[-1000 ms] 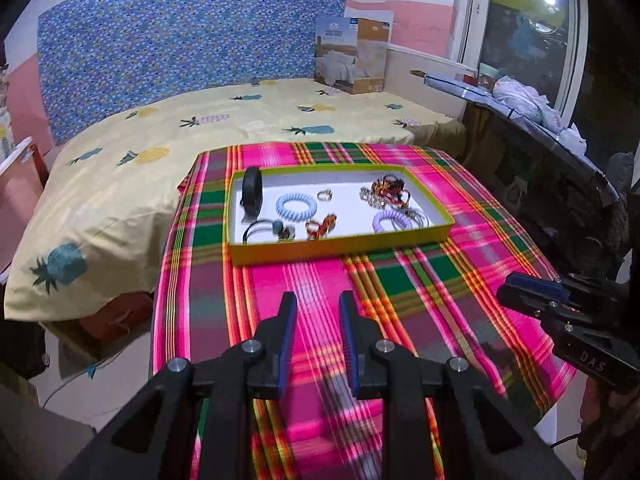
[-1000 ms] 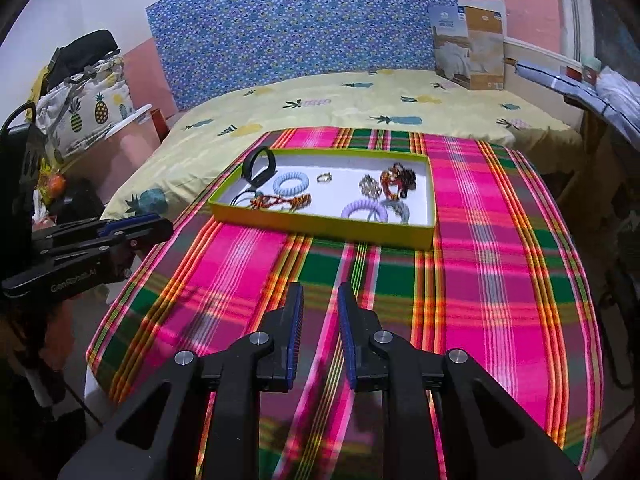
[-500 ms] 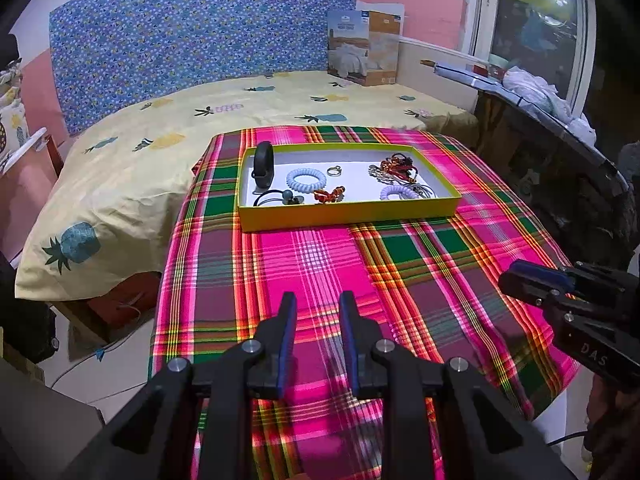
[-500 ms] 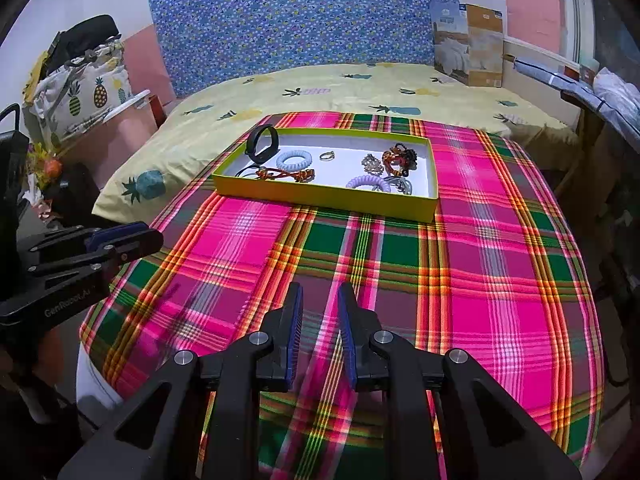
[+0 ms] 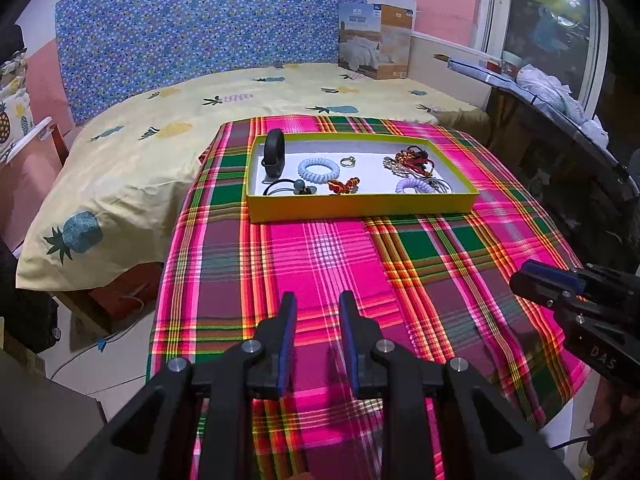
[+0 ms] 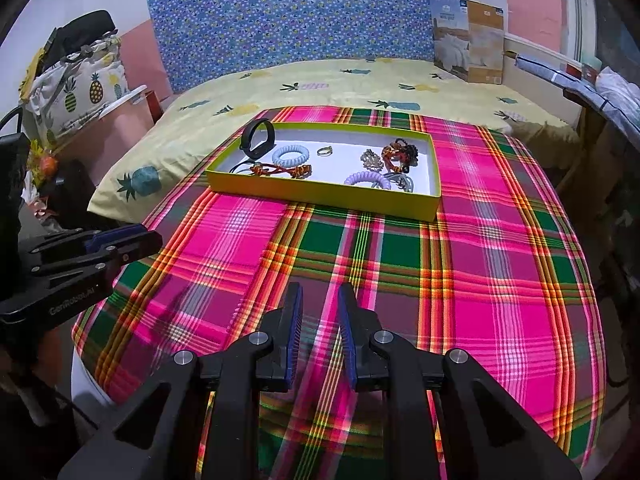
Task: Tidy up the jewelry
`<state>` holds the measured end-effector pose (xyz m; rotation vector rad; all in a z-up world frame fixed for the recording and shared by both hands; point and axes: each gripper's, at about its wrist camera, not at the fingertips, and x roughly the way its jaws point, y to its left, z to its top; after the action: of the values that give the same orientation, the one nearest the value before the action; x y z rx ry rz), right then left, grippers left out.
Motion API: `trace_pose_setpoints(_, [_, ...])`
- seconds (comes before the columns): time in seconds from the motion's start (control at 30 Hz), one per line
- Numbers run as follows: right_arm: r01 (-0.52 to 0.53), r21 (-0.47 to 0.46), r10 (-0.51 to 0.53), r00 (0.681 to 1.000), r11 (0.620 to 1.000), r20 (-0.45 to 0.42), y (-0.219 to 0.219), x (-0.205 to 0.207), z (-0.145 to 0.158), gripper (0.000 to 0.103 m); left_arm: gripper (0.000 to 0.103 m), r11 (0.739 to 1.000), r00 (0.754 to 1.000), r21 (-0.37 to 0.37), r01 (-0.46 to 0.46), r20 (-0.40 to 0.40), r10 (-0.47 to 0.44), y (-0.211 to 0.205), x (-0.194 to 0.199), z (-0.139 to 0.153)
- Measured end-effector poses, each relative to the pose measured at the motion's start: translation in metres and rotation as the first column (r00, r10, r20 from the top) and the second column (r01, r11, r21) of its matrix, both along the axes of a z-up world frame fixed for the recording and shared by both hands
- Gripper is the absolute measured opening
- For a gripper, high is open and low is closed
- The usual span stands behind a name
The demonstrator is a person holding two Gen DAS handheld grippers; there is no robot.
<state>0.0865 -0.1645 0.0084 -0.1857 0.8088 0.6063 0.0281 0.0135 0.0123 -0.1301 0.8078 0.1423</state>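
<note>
Ahead of both your grippers, across the plaid tablecloth [image 5: 328, 248], sits the yellow tray [image 5: 360, 203], long axis running left-right, w/ all the jewelry inside it & none seen on the cloth. L to R in the tray: black band [image 5: 275, 152] standing on edge at the far-left end, dark cord loop [image 5: 280, 189] near the front wall, pale-blue coil tie [image 5: 318, 168], small ring [image 5: 347, 161], orange braided piece [image 5: 343, 185], then a red-brown tangle [image 5: 412, 157] far right w/ a lilac coil tie [image 5: 414, 186] & grey bits just beside it. Your left gripper [image 5: 318, 300] hovers over the cloth, jaws a narrow gap apart, holding nothing; your right gripper [image 6: 319, 292] hovers likewise, narrow gap, nothing held. Tray lies well apart from both, straight fwd. Left unit lines up w/ the tray's left half, right unit w/ its mid-right, so L is nearer the band, R nearer the tangle. Whether sorting is pending or done can't be told: pieces are spread out yet the right cluster overlaps.
</note>
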Motion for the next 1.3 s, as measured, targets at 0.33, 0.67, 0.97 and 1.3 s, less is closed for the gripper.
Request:
trace_pose_setpoints(0.33, [-0.009,-0.001,0.009,1.0,1.0,-0.002,0.0021,-0.0005,-0.0007,0.018,0.022,1.0,1.0,0.011,-0.001,0.004,0.001,-0.0012,-0.0005,0.0021])
trace_pose_setpoints(0.67, [-0.016,-0.002,0.016,1.0,1.0,-0.003,0.0041,-0.0009,-0.0003,0.018,0.022,1.0,1.0,0.017,-0.004,0.002,0.004,-0.0014,-0.0005,0.0042])
trace_pose_setpoints(0.97, [-0.017,-0.002,0.017,1.0,1.0,-0.004,0.0049,-0.0009,-0.0004,0.018,0.022,1.0,1.0,0.016,-0.002,-0.008,0.002,-0.0016,0.0022,0.0019])
trace_pose_setpoints(1.3, [-0.018,-0.002,0.018,1.0,1.0,-0.004,0.0049,-0.0008,0.0,0.018,0.022,1.0,1.0,0.016,-0.004,-0.008,0.004,-0.0017,0.0025,0.0009])
